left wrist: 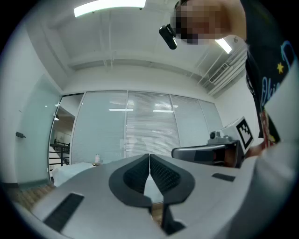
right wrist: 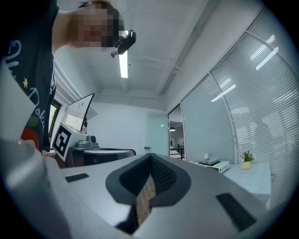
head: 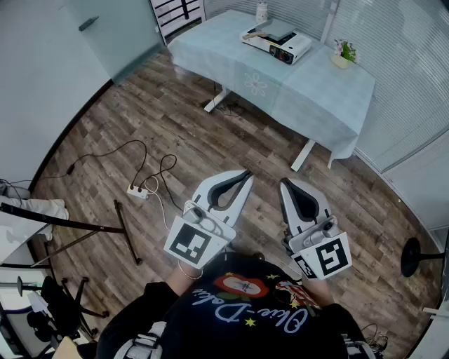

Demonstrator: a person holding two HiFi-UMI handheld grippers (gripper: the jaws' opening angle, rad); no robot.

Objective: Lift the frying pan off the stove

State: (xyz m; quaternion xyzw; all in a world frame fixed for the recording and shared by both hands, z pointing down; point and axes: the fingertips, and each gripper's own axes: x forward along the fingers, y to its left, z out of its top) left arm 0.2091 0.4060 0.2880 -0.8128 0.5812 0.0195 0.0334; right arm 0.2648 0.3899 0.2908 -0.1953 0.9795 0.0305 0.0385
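No frying pan or stove shows clearly in any view. In the head view I hold both grippers close to my chest, above the wooden floor (head: 175, 119). The left gripper (head: 245, 173) points forward with its jaws shut and nothing between them. The right gripper (head: 286, 182) sits beside it, also shut and empty. The left gripper view looks along the closed left gripper (left wrist: 149, 156) towards glass walls, with the right gripper (left wrist: 210, 151) at its right side. The right gripper view has the closed right gripper (right wrist: 150, 156) in front and the left gripper (right wrist: 93, 151) at its left.
A table with a pale cloth (head: 309, 91) stands ahead, carrying a white boxy appliance (head: 276, 41), a small potted plant (head: 344, 52) and a bottle (head: 262, 10). A power strip (head: 137, 191) with cables lies on the floor. A dark stand (head: 70, 224) is left, a round base (head: 410, 256) right.
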